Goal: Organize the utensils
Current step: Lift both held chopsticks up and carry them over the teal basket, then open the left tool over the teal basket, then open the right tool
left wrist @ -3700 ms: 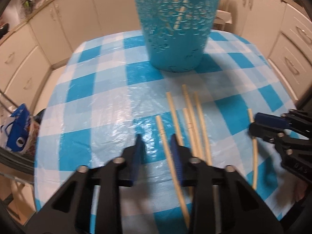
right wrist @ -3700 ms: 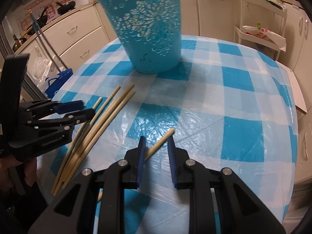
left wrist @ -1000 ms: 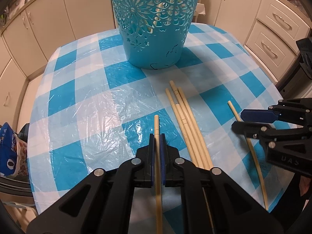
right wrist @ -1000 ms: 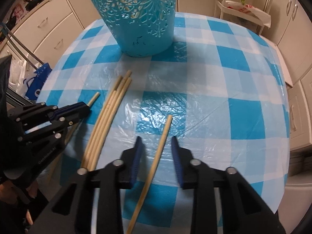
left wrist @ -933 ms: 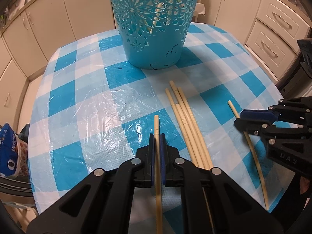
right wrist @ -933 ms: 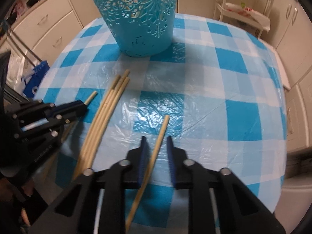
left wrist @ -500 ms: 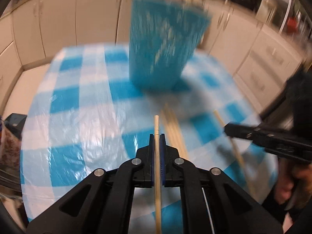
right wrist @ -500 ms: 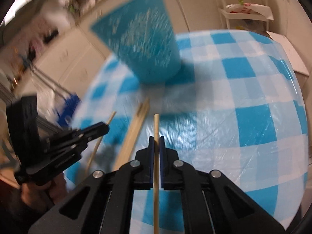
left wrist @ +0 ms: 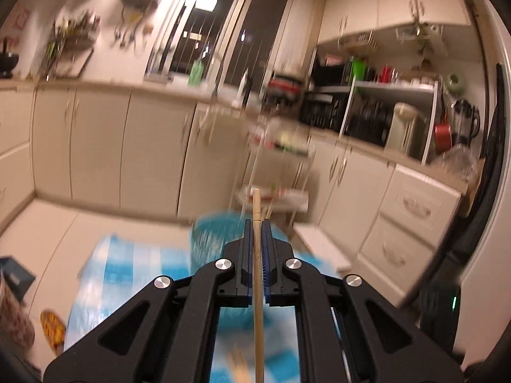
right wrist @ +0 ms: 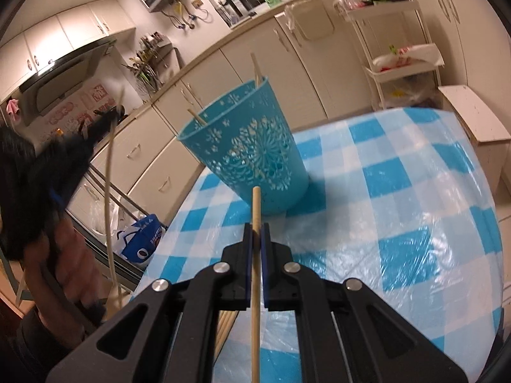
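Observation:
My left gripper [left wrist: 256,223] is shut on a wooden chopstick [left wrist: 257,255], raised high above the table and blurred by motion. It also shows at the left of the right wrist view [right wrist: 105,118], holding its chopstick [right wrist: 107,191] nearly upright. My right gripper [right wrist: 256,227] is shut on another chopstick [right wrist: 255,255], lifted above the table and pointing at the teal cut-out basket [right wrist: 252,156]. The basket [left wrist: 220,236] holds a few chopsticks [right wrist: 257,70]. More chopsticks [right wrist: 225,325] lie on the checked tablecloth [right wrist: 399,207] under my right gripper.
Cream kitchen cabinets [right wrist: 249,63] run behind the round table. A white trolley shelf [right wrist: 408,60] stands at the right. A blue and white bag [right wrist: 140,239] sits on the floor left of the table.
Both grippers closed on a chopstick each and lifted them off the table. The left gripper has swung up sharply, so its view now shows the kitchen walls.

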A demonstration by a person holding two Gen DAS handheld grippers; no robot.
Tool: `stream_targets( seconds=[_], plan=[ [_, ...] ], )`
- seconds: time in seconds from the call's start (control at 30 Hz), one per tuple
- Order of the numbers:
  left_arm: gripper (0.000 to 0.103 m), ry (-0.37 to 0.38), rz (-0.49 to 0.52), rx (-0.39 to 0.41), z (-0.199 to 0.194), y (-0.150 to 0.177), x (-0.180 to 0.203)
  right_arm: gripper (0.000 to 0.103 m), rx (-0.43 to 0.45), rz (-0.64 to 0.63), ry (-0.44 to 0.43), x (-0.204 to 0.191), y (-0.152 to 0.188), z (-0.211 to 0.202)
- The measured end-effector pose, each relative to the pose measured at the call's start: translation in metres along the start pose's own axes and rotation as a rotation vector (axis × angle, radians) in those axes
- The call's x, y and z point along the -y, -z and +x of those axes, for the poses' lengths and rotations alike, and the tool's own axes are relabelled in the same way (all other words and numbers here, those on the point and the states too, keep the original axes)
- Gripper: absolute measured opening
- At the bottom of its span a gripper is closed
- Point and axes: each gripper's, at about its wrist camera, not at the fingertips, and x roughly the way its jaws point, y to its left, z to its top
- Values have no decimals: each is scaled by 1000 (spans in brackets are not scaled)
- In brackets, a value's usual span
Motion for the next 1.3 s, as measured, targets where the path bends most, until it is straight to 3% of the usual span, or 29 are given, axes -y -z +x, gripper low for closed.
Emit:
stream_targets(
  seconds=[0.2, 0.53, 0.7, 1.03, 1.3],
  plan=[
    [5, -8, 48, 155, 28, -53, 22, 6, 35, 0, -8, 9, -3, -2],
    [5, -120, 10, 285, 83, -82, 11, 6, 42, 27, -12, 32, -6, 7],
    [5, -167, 27, 238, 112, -66, 3, 6, 46, 41, -14, 40, -6, 11],
    [5, -211, 53, 156, 121, -15, -12, 6, 51, 48, -14, 45, -9, 13],
    [5, -209, 38, 166, 116, -12, -15, 6, 55, 41, -14, 43, -11, 12]
  ],
)
